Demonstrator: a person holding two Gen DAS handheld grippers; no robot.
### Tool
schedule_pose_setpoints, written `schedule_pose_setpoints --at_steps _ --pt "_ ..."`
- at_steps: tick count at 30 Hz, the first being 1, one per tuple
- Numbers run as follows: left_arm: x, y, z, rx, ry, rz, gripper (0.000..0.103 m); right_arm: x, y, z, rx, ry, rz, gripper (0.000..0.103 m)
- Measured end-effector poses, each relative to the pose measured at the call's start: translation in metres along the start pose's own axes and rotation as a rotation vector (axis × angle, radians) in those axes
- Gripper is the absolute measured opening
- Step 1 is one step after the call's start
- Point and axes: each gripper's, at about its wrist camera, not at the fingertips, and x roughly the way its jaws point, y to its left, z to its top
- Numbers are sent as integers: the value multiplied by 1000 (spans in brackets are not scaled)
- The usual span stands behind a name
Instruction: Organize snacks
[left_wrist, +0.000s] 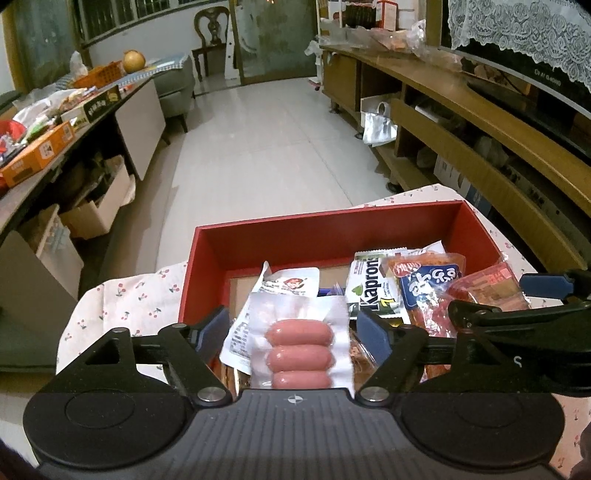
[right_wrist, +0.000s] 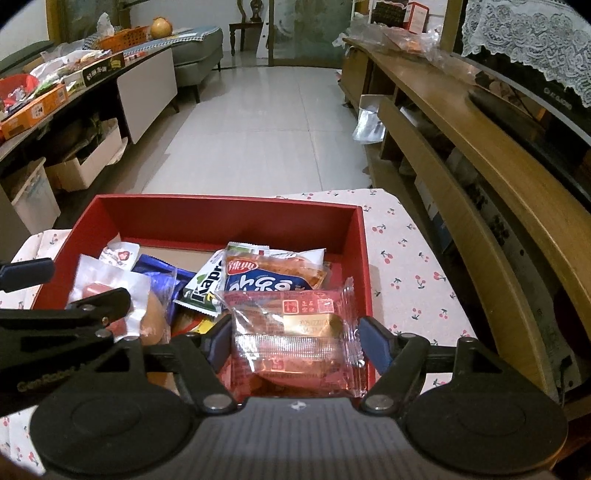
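Both grippers are held over the near end of a red box (right_wrist: 360, 236) that rests on a cherry-print cloth (right_wrist: 406, 258). The left gripper (left_wrist: 291, 334) is seen with its jaws spread wide; a vacuum pack of three pink sausages (left_wrist: 299, 354) lies between them, apparently untouched on either side (contact cannot be confirmed). The right gripper (right_wrist: 293, 341) is likewise spread wide, with a red-wrapped pastry (right_wrist: 295, 332) lying between its jaws, the wrapper edges just beside the blue pads (right_wrist: 373, 343).

Ahead of the jaws, further snacks are already gathered in the box: a green-and-white Kapron packet (right_wrist: 207, 288), a blue-labelled spicy strip pack (right_wrist: 273, 277), a blue wrapper (right_wrist: 159, 273) and a white pouch (left_wrist: 291, 282). The far part of the box is bare.

The task is judged to be well advanced, since no loose snack is visible on the cloth around the box. Whether the two nearest packs are being released or picked cannot be told.
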Motion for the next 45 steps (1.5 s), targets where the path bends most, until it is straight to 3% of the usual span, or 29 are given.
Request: schedule_pose_setpoints --at_steps 8,17,25,30,42,45 --pt "-7 4 2 -9 -15 -5 88 -9 -3 4 14 -28 9 80" --pt "-24 13 -6 -11 -35 42 91 -25 -13 -3 61 -29 9 80" --pt "-54 19 -26 -30 -62 70 103 -61 -10 -27 93 -36 59 80" --pt "-72 23 -43 -66 -69 36 103 -88 -3 -47 103 -52 99 83" --pt "-91 16 -85 -50 11 105 103 -112 0 -99 133 -20 109 84" --pt "-98 14 -93 -62 7 73 103 -118 2 -109 134 -17 115 84"
